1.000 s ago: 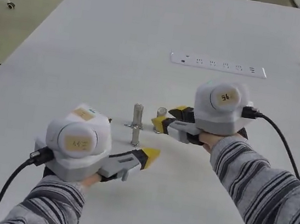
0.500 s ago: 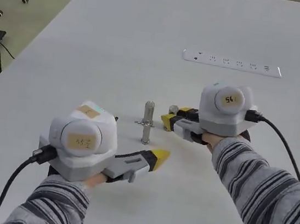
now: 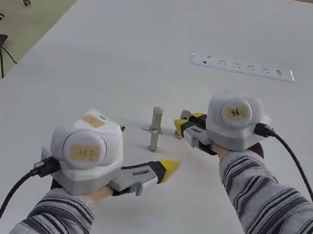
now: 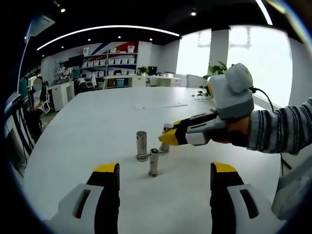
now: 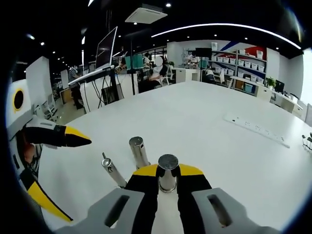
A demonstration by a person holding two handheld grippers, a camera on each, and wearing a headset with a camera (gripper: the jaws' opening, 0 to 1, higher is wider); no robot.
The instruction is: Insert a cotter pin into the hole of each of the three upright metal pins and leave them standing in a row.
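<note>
My right gripper (image 5: 167, 179) is clamped on one upright metal pin (image 5: 167, 165): its own view shows the yellow pads tight on both sides, while the head view hides most of that pin behind the gripper body. My left gripper (image 4: 165, 171) is spread wide with nothing in it, low over the white table (image 3: 125, 44). Its view shows the farther pin (image 4: 142, 144) and nearer pin (image 4: 154, 162) standing free beside the gripped one, with a small wire piece (image 4: 141, 157) at the farther pin's foot.
</note>
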